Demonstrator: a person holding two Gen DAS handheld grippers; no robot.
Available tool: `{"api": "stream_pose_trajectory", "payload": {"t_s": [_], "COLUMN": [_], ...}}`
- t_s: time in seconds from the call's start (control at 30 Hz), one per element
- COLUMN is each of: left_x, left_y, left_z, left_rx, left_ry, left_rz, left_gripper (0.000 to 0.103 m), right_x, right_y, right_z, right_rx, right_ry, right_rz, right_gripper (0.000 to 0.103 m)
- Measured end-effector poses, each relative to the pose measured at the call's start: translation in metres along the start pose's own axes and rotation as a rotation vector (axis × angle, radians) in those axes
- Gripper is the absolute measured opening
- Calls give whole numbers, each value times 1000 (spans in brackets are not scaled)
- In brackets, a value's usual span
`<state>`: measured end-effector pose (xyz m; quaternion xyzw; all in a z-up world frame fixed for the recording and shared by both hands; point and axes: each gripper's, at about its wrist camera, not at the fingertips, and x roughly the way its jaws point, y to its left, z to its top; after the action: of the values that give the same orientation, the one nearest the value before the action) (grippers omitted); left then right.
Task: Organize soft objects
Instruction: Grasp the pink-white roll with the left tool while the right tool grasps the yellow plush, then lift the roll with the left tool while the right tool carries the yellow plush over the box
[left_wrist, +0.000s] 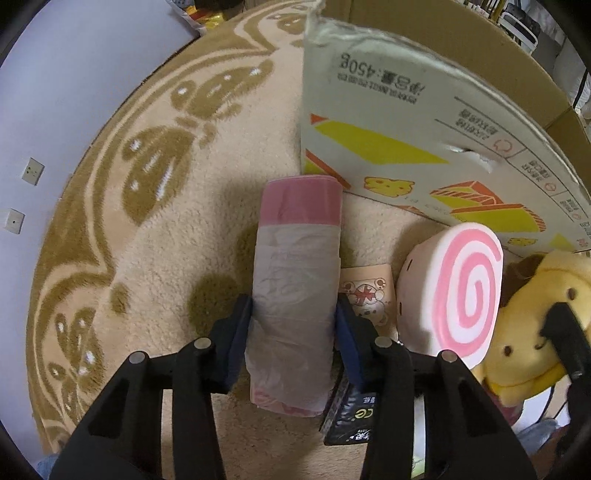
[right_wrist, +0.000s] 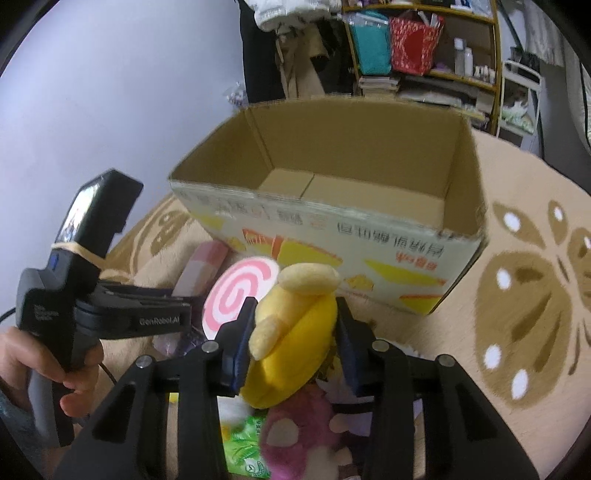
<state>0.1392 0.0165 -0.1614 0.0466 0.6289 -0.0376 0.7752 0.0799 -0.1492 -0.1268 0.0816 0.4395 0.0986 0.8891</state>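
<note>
My left gripper (left_wrist: 293, 314) is shut on a roll of grey and pink plastic bags (left_wrist: 295, 280), which lies lengthwise over the rug. My right gripper (right_wrist: 295, 325) is shut on a yellow plush toy (right_wrist: 291, 343), held above the pile; the same toy shows in the left wrist view (left_wrist: 532, 332). A pink-and-white swirl cushion (left_wrist: 461, 291) leans between them, also in the right wrist view (right_wrist: 236, 295). The open cardboard box (right_wrist: 461, 184) stands just behind, empty inside.
A beige and brown patterned rug (left_wrist: 166, 240) covers the floor. A pink plush (right_wrist: 295, 435), a green packet (right_wrist: 243, 450), a black packet (left_wrist: 351, 417) and a small printed pack (left_wrist: 369, 291) lie in the pile. Cluttered shelves (right_wrist: 424, 48) stand behind the box.
</note>
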Motion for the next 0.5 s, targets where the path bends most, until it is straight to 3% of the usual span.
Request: {"api": "stream_pose_trajectory", "payload": {"t_s": [0.1,0.5], "left_x": [-7,-48], "left_y": [9,19], "left_z": [-1,-13], "left_rx": [-12,-60], "left_ry": [-13,-129], "left_rz": [-26,42], "left_gripper": [42,41], "right_x": [-10,-43], "right_y": [1,6], "right_z": [3,8], "right_rx": [-9,-53], "right_ry": [-30,-138], "right_rz": [-9,-56], "right_gripper": [42,42]}}
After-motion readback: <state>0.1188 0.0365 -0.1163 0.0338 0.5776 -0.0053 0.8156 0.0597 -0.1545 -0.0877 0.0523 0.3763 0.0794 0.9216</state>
